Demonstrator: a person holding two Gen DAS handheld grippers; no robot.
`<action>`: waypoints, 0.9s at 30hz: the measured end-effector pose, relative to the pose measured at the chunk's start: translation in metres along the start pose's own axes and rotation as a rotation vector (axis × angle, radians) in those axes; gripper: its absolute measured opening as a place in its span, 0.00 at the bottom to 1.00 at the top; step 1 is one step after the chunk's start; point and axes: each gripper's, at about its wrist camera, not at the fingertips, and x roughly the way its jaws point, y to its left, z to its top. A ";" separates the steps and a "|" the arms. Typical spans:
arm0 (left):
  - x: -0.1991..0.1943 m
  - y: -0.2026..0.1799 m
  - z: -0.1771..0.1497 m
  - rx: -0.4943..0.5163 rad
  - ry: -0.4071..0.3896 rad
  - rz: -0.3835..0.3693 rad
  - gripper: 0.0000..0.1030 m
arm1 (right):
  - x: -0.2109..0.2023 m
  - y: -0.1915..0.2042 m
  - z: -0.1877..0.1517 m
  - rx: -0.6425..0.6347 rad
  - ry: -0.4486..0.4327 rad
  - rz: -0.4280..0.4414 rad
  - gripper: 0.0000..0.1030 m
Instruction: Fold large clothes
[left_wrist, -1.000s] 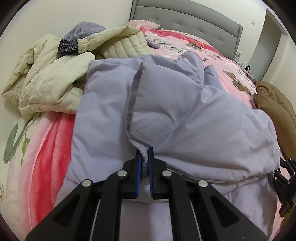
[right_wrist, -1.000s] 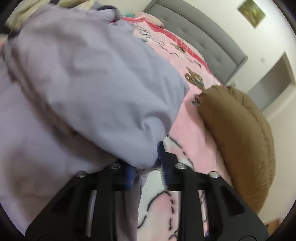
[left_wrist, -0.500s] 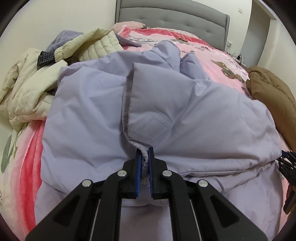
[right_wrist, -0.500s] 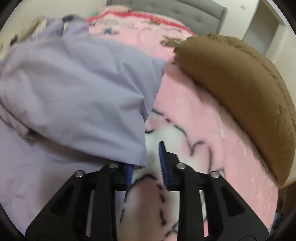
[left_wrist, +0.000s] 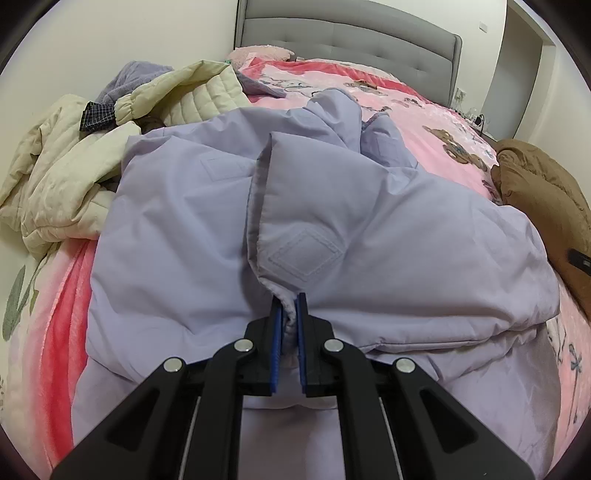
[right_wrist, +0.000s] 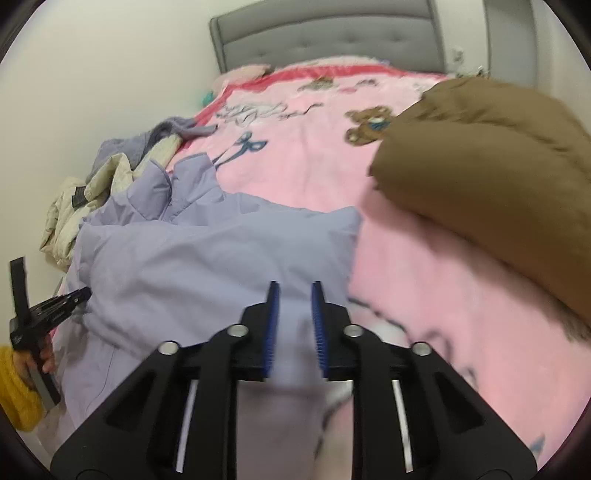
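Nearest to us are two grippers. The left gripper has its blue-padded jaws pinched narrow on a fold of one lilac jacket, at the bottom of its front opening edge, just below a stitched diamond patch. The right gripper shows a gap between its ribbed blue pads. Its jaws are closing with no cloth pressed between them, and they hang above the jacket's near right corner. In the right wrist view, one hand in a yellow knit sleeve holds the left gripper at the jacket's left side.

The lilac jacket is smooth, puffy and softly creased. It is spread across the near end of the bed, and one front panel overlaps the other. A second square patch sits on the left panel, and the collar is bunched at the far end, toward the bed's middle.

We count three padded coats in all. One cream quilted coat with a checked cuff lining is heaped along the bed's left edge by the wall. One brown, rounded coat lies at the right edge. One greyish fleece garment lies behind the cream heap.

Under everything lies one plush pink blanket printed with teddy bears. One grey tufted headboard stands at the far end.
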 end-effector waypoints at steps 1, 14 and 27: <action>0.000 -0.001 0.000 0.003 0.003 0.005 0.07 | 0.016 0.001 0.000 -0.017 0.040 0.011 0.04; 0.004 0.006 0.000 -0.068 0.036 -0.021 0.11 | 0.060 -0.015 -0.048 -0.052 0.186 -0.341 0.01; -0.051 -0.023 0.047 0.136 -0.195 -0.046 0.12 | 0.052 0.033 0.052 -0.100 0.038 -0.063 0.30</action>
